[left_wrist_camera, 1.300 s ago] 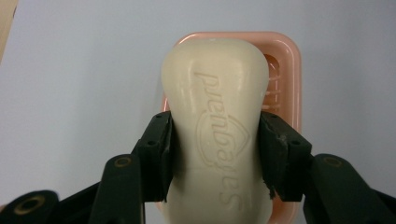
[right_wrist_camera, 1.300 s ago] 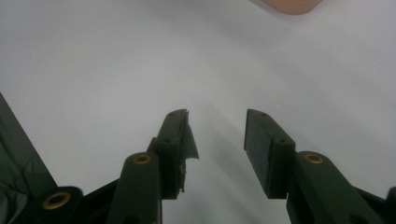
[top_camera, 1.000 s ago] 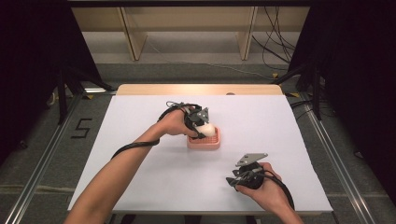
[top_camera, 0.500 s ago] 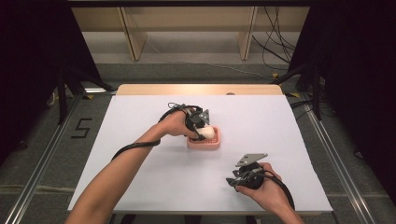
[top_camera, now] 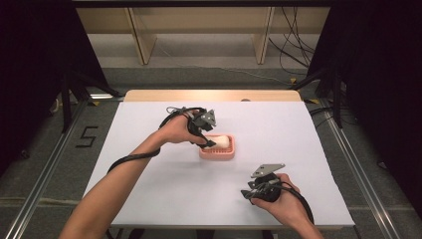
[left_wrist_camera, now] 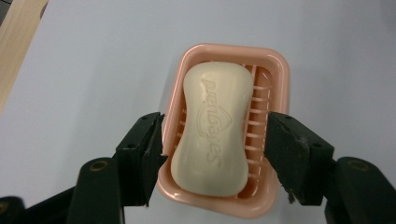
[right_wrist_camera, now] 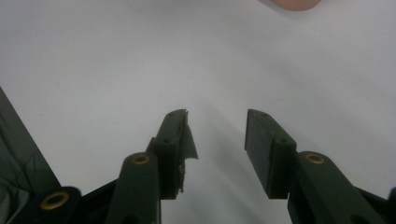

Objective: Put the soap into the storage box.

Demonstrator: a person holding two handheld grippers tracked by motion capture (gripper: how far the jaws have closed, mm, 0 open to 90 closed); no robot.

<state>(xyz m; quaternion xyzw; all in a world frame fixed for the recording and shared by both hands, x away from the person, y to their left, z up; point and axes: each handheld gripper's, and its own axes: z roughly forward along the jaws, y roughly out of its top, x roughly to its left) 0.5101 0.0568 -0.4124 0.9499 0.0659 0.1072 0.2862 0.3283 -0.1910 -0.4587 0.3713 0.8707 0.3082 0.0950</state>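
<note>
A cream bar of soap [left_wrist_camera: 212,128] lies lengthwise in a pink ribbed soap dish [left_wrist_camera: 275,65] on the white table. My left gripper [left_wrist_camera: 215,116] hovers over it, and its jaws have just been opening. They stand either side of the soap with gaps showing and no pad touching it. From above, the soap [top_camera: 222,142] rests in the dish [top_camera: 217,155] at mid-table, with the left gripper [top_camera: 209,143] at its left end. My right gripper [top_camera: 247,193] sits near the front right, open with nothing between its jaws [right_wrist_camera: 217,114].
The white sheet [top_camera: 149,189] covers the table, with a wooden strip [top_camera: 209,95] along the far edge. Metal rails run along both sides of the table. The pink dish's edge [right_wrist_camera: 292,3] peeks in at the top of the right gripper view.
The left gripper's jaws have spread apart off the soap, which now rests lower in the dish. That hand has drawn slightly up and back. The right hand has stayed put.
</note>
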